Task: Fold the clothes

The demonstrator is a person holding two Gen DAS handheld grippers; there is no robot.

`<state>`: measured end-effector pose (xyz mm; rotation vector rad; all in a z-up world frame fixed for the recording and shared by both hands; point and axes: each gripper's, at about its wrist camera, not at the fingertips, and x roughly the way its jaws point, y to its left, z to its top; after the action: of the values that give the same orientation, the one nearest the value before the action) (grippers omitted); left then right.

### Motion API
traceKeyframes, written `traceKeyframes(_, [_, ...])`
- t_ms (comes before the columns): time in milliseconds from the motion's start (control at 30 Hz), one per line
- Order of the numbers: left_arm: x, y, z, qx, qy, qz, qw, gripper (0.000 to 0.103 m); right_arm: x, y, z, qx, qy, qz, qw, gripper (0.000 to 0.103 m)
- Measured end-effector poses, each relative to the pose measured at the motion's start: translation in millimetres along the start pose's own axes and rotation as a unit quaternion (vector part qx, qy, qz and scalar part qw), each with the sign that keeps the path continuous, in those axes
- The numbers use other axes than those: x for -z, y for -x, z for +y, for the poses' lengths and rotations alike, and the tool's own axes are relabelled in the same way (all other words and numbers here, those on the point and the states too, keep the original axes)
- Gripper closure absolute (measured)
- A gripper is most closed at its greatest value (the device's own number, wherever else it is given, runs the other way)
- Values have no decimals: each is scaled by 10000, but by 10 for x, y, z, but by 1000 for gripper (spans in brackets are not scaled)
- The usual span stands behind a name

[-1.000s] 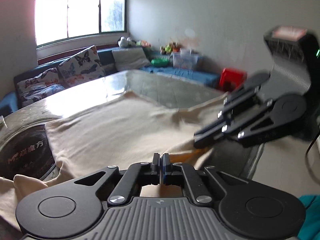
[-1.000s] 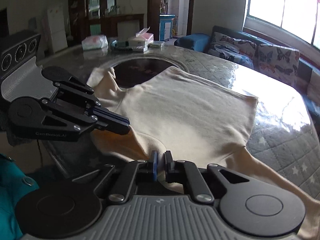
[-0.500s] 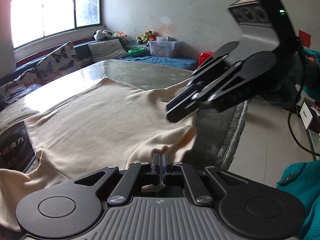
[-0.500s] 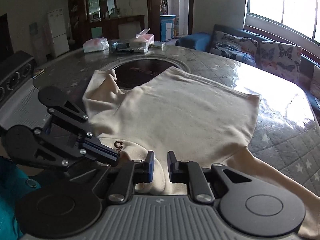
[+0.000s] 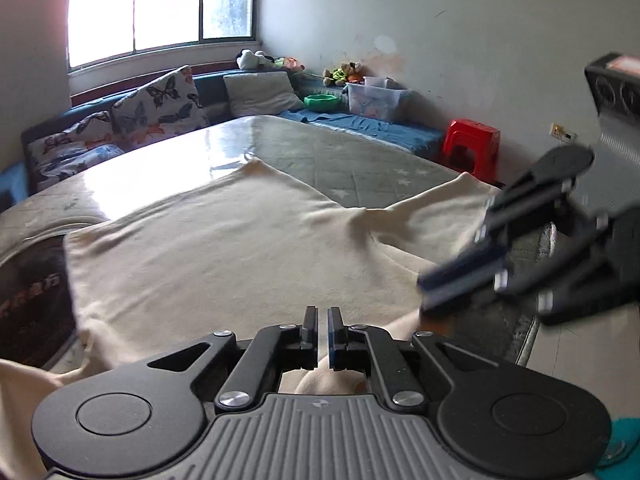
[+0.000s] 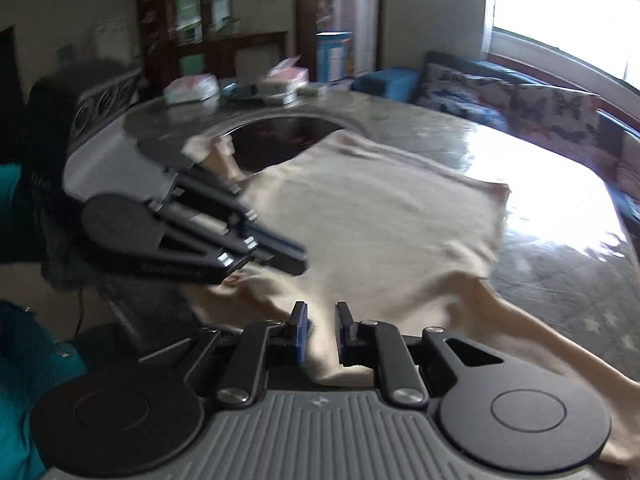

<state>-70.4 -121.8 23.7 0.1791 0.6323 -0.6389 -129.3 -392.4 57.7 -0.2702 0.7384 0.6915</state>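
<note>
Garment: a cream top (image 5: 240, 248) lies spread open and mostly flat on the table. Its near edge is bunched at the near rim under both grippers, and one sleeve trails to the right.
Left gripper: the left gripper (image 5: 322, 332) has its fingers nearly together with only a thin slit between them. I cannot tell whether cloth is nipped in that slit.
Right gripper: the right gripper (image 6: 320, 332) has its fingers spread, with a ridge of cloth rising between them but not clamped.
Step in hand: this looks like taking hold of the near edge, since no fold shows across the body.
Doing it well: bite the cloth deep enough that it cannot slip. Keep both holds level and the edge taut between them, and lift low so the far part stays flat.
Risk: the glossy top may let the whole piece slide instead of folding.
Surface: the table (image 5: 352, 160) is rounded, with a shiny quilted star-print cover. A dark round inset (image 5: 32, 288) lies partly under the cloth at the left.
Far table: blurred packets (image 6: 192, 88) sit on the far side.
Room: butterfly cushions (image 5: 160, 100) sit under a bright window (image 5: 160, 4). A red stool (image 5: 472, 140) stands by the right wall.
</note>
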Motion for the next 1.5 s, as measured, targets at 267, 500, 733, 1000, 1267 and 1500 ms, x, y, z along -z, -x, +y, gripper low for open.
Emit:
traceKeyframes(267, [-9, -126, -245, 362, -231, 27, 9991, 98, 261, 173, -834, 1566, -1399, 84, 9777, 81])
traceKeyframes(500, [68, -137, -370, 471, -399, 92, 9980, 96, 557, 181, -1486, 2340, -2420, 178, 9415, 69])
traceKeyframes(733, [63, -162, -406, 434, -416, 107, 9981, 95, 483, 13, -1849, 2610, -2461, -71, 9334, 64])
traceKeyframes(1000, [71, -163, -411, 336, -371, 66, 9987, 91, 370, -181, -2009, 2707, -2278, -278, 9349, 63])
traceKeyframes(1267, [62, -33, -302, 79, -175, -81, 9998, 74, 224, -151, -1832, 2707, -1963, -277, 9420, 61])
traceKeyframes(1500, [130, 392, 269, -1031, 551, -348, 9925, 67, -34, -130, -1355, 2233, -1361, -427, 9643, 55])
